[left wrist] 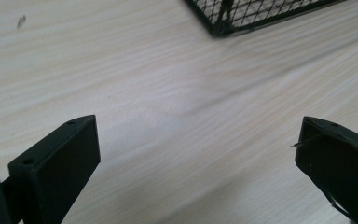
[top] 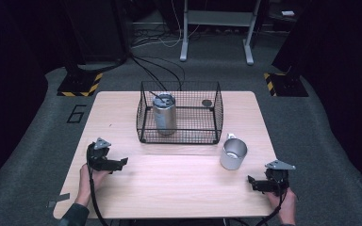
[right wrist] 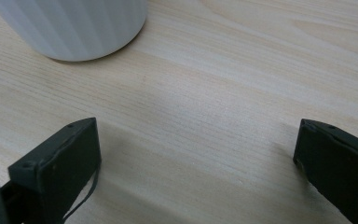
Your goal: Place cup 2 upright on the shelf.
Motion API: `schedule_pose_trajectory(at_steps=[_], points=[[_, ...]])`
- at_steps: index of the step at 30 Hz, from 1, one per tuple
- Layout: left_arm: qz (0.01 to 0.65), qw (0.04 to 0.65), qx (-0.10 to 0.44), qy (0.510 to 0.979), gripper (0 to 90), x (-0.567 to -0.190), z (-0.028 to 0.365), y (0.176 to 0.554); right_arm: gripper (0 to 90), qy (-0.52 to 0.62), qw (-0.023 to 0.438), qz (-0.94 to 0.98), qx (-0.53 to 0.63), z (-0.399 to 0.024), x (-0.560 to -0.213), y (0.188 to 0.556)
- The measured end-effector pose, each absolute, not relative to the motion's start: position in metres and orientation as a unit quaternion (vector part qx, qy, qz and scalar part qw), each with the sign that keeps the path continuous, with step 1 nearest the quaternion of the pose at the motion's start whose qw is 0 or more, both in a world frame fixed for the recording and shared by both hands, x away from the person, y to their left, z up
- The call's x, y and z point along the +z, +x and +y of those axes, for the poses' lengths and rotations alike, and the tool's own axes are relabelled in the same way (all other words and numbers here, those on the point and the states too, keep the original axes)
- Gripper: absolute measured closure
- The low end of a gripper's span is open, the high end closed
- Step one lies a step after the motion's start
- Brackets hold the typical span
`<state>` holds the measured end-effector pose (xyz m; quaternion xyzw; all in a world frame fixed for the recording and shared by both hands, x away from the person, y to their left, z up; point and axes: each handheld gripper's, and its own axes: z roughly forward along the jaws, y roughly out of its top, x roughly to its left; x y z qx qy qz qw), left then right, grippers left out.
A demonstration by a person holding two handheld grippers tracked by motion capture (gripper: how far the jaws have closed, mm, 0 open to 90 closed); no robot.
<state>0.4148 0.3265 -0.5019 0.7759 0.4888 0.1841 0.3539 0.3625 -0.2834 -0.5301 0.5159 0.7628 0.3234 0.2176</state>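
1. The right gripper [top: 259, 184] is resting low over the pale wooden table [top: 179, 188] near its right front corner, jaws spread wide and holding nothing; in the right gripper view bare wood is lying between the two black jaws, with the ribbed white wall of the mug [right wrist: 74, 25] standing just ahead and to one side.
2. The left gripper [top: 115, 163] is likewise released — jaws wide apart, empty, pointing across the table; a corner of the black wire-mesh basket [left wrist: 251, 16] is showing beyond them.
3. The step in hand is probably reaching for the mug; to do it well, the right gripper should be travelling level, straddling the wall or the rim squarely, and closing only once the jaws are flanking it, since a glancing touch could be tipping or sliding it.
4. The short silvery-white metal mug [top: 233, 154] is standing upright and open-mouthed just outside the basket's front right corner, handle turned toward the basket; a tall silver can [top: 164, 114] is standing inside the basket.
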Motion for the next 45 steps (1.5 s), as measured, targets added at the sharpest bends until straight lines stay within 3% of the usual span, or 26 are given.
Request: schedule_pose_trajectory(at_steps=[8,24,36,45], points=[[0.498,0.338,0.196,0.774,0.0,-0.529,0.334,0.417,0.1,0.515,0.218,0.763,0.323,-0.284,-0.530,0.363],[0.505,0.332,0.220,0.766,0.0,-0.532,0.337,0.426,0.0,0.514,0.197,0.779,0.301,-0.285,-0.524,0.367],[0.505,0.331,0.220,0.766,0.0,-0.532,0.337,0.426,0.0,0.500,0.177,0.764,0.367,-0.261,-0.460,0.360],[0.505,0.332,0.221,0.765,0.1,-0.532,0.337,0.426,0.0,0.485,0.193,0.769,0.369,-0.230,-0.437,0.371]])
